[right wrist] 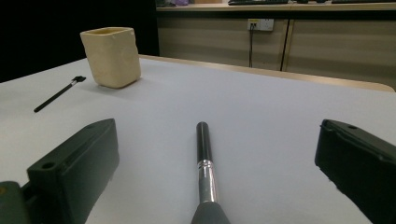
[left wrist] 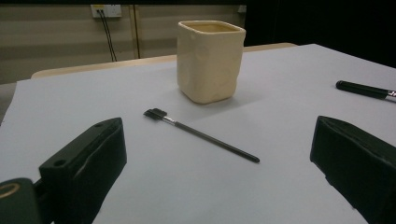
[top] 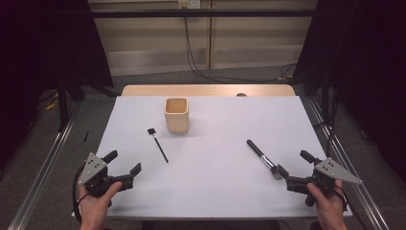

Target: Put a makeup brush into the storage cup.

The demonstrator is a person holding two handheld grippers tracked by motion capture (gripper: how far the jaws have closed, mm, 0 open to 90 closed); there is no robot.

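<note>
Early going: nothing lifted, nothing in the cream cup (top: 176,115) yet. Left hand-held gripper (top: 125,166) low at the near-left of the white surface (top: 215,191), jaws wide apart, empty. Right hand-held gripper (top: 293,168) likewise spread wide, straddling the brush end of the thick makeup brush (top: 262,158) without pinching it. Brush flat on the surface, long axis diagonal, black handle aimed up-left toward the cup. Thin black brush (top: 158,144) left of centre, lying flat too, square head nearest the cup. Both pickups and drops probably still ahead.
</note>
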